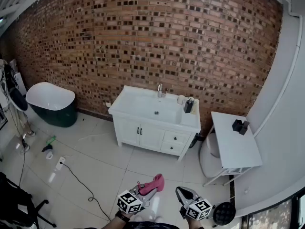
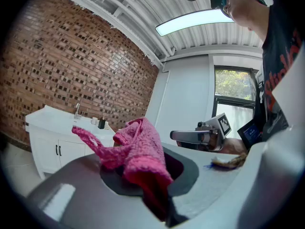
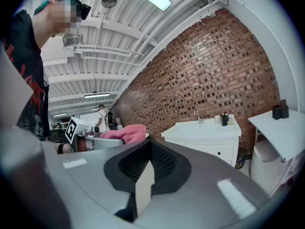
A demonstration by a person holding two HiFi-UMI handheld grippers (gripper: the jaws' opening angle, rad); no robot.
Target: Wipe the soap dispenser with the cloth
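**A:** What have you got hold of?

**B:** Your left tongs (image 1: 148,187) are clenched on the pink cloth (image 2: 138,151), which bunches out past their tips.

**A:** And your right?

**B:** Your right tongs (image 3: 145,171) are pressed together with nothing between them, held just beside the left.

**A:** Where's the soap dispenser (image 1: 188,106)?

**B:** It stands at the right end of the white table (image 1: 138,109), by the brick wall (image 1: 143,37), well apart from both your tongs.

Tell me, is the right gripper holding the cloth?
No, the right gripper has its jaws shut together on nothing, while the pink cloth is clamped in the left gripper.
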